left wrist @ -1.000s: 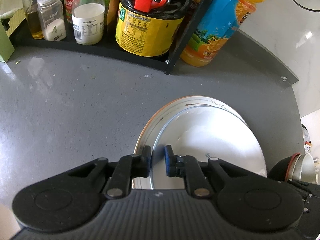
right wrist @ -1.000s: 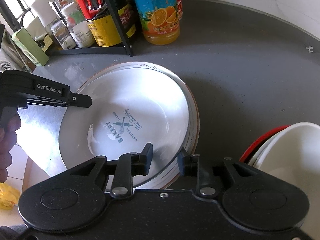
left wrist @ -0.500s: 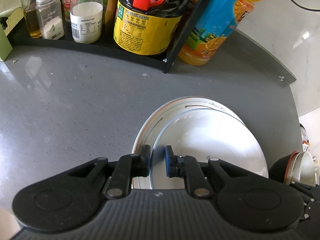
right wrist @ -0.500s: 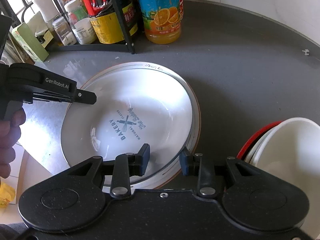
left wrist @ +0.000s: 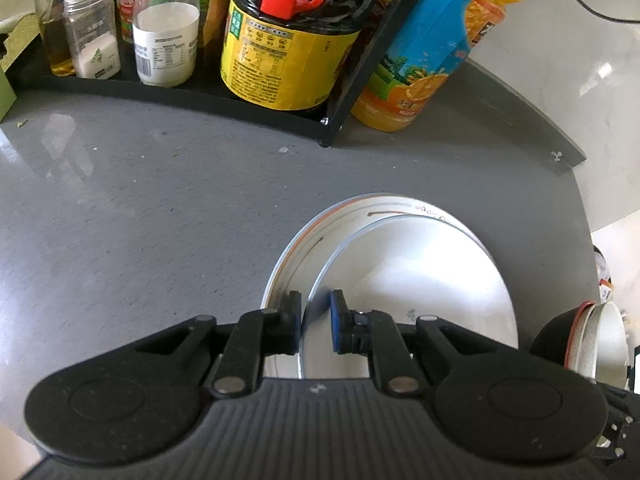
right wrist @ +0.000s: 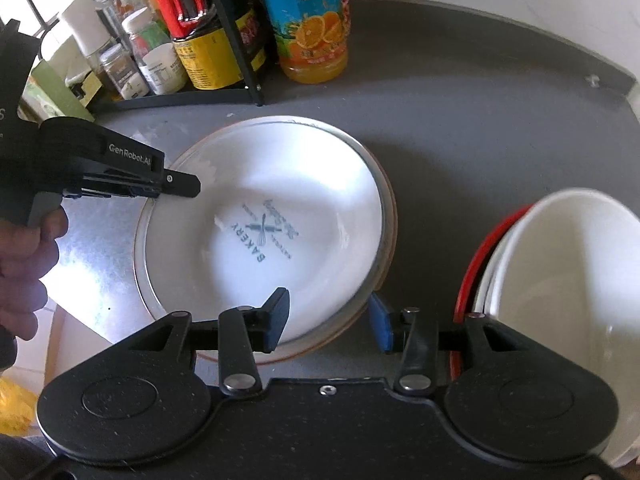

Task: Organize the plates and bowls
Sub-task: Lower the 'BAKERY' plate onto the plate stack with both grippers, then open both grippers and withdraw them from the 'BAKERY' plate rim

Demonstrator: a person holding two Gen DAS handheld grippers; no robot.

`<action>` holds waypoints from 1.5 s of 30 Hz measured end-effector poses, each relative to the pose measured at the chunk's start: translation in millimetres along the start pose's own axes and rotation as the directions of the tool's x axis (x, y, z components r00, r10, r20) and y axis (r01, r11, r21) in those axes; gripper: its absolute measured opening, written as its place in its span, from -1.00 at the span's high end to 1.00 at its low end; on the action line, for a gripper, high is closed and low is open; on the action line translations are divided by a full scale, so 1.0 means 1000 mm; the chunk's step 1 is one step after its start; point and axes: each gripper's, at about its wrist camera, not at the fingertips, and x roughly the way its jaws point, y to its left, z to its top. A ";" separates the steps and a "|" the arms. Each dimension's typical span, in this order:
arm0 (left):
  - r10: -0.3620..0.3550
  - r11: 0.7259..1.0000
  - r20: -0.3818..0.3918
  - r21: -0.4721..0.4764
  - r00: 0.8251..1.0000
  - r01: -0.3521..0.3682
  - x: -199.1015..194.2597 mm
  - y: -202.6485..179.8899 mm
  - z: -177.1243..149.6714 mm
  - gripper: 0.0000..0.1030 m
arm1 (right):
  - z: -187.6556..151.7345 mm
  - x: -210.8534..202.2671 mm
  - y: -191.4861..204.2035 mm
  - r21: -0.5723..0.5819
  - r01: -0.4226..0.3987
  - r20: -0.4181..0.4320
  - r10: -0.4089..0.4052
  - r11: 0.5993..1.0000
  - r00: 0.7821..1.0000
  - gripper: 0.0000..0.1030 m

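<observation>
A white deep plate (right wrist: 260, 200) printed "BAKERY" lies on a wider plate (right wrist: 389, 216) with a brown edge, on the grey counter. My left gripper (left wrist: 315, 322) is shut on the white plate (left wrist: 420, 280) at its rim; the lower plate (left wrist: 296, 248) shows beyond it. In the right wrist view that left gripper (right wrist: 176, 188) sits at the plate's left rim, held by a hand. My right gripper (right wrist: 329, 322) straddles the near rim with jaws opening, pads off the plate. A white bowl (right wrist: 560, 280) is nested in a red-rimmed one at the right.
A black rack (left wrist: 200, 96) with jars and a dark yellow-labelled bottle (left wrist: 288, 52) stands at the back, an orange juice bottle (right wrist: 312, 28) beside it. The nested bowls (left wrist: 596, 340) stand close to the plates' right. The counter's edge (right wrist: 624, 80) curves at the far right.
The right gripper's jaws have spread apart around the plates' near rim, and its view has shifted slightly. The left gripper has kept its hold on the white plate's rim without moving.
</observation>
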 end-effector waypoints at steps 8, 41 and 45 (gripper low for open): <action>-0.005 0.999 -0.006 0.033 1.000 0.005 0.001 0.000 0.002 0.78 | -0.005 0.009 0.005 0.054 0.024 0.010 -0.024 0.998 1.000 0.25; 0.061 0.992 0.065 0.104 0.996 -0.068 -0.031 0.000 0.005 0.20 | -0.007 -0.014 0.009 -0.080 -0.009 0.068 0.015 0.997 0.998 0.34; 0.117 0.988 0.090 0.092 0.989 -0.126 -0.038 -0.016 0.005 -0.12 | -0.007 -0.040 -0.006 -0.111 -0.048 0.132 0.063 0.993 0.989 -0.08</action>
